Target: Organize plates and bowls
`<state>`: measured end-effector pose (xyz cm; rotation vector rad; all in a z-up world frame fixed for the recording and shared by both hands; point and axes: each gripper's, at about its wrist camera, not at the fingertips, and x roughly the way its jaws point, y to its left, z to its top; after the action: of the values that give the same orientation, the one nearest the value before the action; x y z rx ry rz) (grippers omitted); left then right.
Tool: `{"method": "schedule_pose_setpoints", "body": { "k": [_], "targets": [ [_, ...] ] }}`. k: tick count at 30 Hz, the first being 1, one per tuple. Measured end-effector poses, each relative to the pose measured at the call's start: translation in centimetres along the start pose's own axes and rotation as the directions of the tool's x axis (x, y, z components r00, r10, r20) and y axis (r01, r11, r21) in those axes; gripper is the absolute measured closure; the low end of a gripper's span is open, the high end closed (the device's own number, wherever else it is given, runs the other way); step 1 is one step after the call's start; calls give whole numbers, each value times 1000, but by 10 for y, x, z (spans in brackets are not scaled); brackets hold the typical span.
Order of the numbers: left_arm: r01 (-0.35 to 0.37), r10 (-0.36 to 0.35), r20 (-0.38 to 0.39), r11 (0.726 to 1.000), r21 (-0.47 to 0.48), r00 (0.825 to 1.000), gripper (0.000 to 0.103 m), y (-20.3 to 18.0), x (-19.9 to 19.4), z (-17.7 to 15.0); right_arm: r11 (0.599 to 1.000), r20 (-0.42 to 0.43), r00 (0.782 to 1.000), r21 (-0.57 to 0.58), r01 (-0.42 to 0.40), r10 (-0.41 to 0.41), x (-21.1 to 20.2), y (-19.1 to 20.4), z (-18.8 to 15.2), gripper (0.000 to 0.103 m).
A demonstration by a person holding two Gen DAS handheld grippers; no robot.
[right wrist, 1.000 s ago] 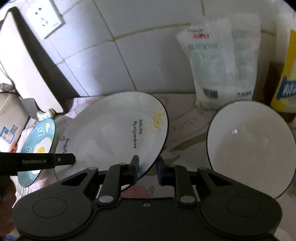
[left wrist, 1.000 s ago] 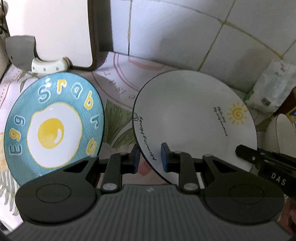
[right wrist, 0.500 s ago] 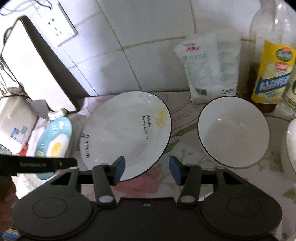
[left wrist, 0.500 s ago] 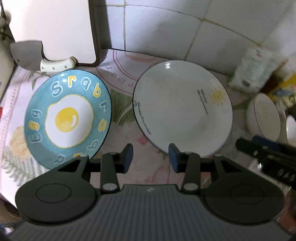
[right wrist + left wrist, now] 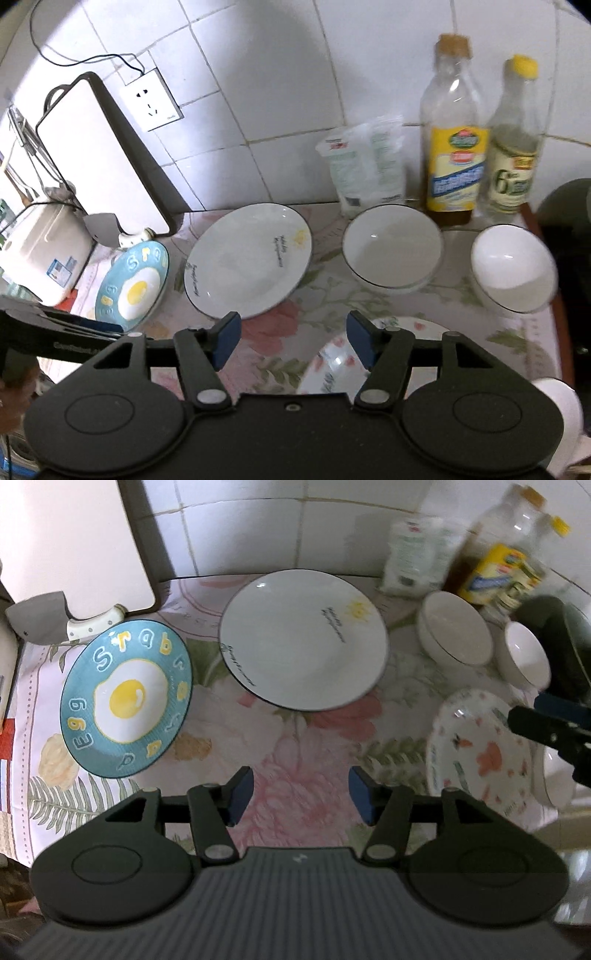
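left wrist view: our left claw (image 5: 301, 794) hangs over the flowered desk (image 5: 295, 746), jaws opening with nothing between them. the white plate (image 5: 303, 642) lies flat near the wall, just beside the egg plate (image 5: 127, 698), likely so the plates sit as one group. the patterned plate (image 5: 476, 749) lies apart, near our right claw (image 5: 546, 723).

right wrist view: our right claw (image 5: 293, 338) is empty too, jaws opening above the patterned plate (image 5: 332, 365). the rimmed bowl (image 5: 393, 247) and small bowl (image 5: 513, 267) sit side by side before the bottles (image 5: 454, 147).
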<state>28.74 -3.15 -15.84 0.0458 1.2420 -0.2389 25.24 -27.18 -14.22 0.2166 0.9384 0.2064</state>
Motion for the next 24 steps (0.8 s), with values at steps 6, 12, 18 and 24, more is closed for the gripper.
{"method": "schedule_pose_setpoints", "body": {
  "k": [6,12,18,24],
  "targets": [
    [36,-32,-34,992,124,999,42,-25,-20,-15,999,-3,1000,48,-17,17,-30,-10,-20,35],
    [72,-61,-55,975,208,997,41,-52,-31,-28,996,-53,997,71,-47,51,-47,-15,-50,35],
    [94,-78,-67,958,272,995,37,-75,-33,-39,993,-44,999,120,-23,29,-61,-23,-82,35],
    [104,-84,-77,945,309,994,37,-92,-14,-47,979,1,1000,203,3,-3,-60,-41,-116,35]
  ]
}}
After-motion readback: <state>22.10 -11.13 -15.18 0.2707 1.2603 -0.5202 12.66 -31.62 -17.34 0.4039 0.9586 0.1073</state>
